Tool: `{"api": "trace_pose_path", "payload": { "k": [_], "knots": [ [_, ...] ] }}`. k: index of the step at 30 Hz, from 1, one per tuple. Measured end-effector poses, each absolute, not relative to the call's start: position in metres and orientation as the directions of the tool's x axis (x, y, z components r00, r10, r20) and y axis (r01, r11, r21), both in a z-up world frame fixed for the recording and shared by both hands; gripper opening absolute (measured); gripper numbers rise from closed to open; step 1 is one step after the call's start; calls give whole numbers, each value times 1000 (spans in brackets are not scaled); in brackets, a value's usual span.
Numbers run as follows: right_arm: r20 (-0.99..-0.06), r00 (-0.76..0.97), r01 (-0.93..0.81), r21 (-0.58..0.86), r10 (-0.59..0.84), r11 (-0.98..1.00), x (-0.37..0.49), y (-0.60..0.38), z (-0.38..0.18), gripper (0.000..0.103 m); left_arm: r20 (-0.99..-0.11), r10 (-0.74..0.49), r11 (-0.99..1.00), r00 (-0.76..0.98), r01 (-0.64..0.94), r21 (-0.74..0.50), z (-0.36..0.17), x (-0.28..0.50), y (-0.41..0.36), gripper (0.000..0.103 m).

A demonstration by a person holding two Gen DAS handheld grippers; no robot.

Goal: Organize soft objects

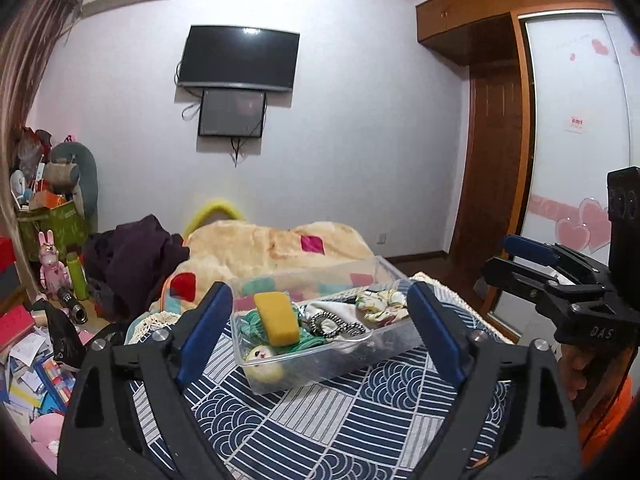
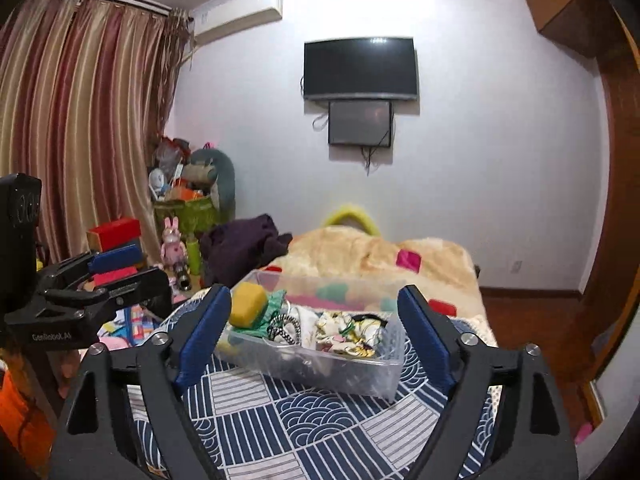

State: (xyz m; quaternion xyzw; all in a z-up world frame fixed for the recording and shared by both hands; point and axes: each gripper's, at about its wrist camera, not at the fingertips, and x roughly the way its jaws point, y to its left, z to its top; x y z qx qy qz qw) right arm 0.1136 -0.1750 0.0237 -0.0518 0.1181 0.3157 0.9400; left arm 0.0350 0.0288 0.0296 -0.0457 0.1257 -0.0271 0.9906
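Left gripper [image 1: 320, 328] hangs with jaws wide apart and empty, the right gripper [image 2: 314, 332] likewise, both squared up on the bin [image 1: 320, 368] that sits on the patterned bed cover [image 1: 360, 420]. The soft things are inside it: sponge [image 1: 277, 318] atop green yarn [image 1: 256, 326], scrunchie [image 1: 380, 302] toward the right end. Likely framing a pick. Left view alone shows a round plush [image 1: 262, 362] at the bin's near corner; right view alone shows curtains [image 2: 80, 120].

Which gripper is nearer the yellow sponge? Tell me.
Left, probably. The sponge lies at the left end of the clear bin, on the left gripper's side; the right gripper faces the bin's other end. Both hang open, short of the bin.
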Motion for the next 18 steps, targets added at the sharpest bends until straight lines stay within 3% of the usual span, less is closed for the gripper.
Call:
{"api": "trace_pose_path", "payload": {
  "k": [8, 18],
  "knots": [
    [-219, 785, -597, -18, 579, 802, 111, -171, 21, 96, -202, -51, 997, 978, 38, -70, 23, 17, 15, 99],
    [-227, 790, -586, -8, 569, 810, 107, -177, 4, 99, -204, -46, 997, 978, 34, -63, 15, 15, 14, 100]
  ]
}}
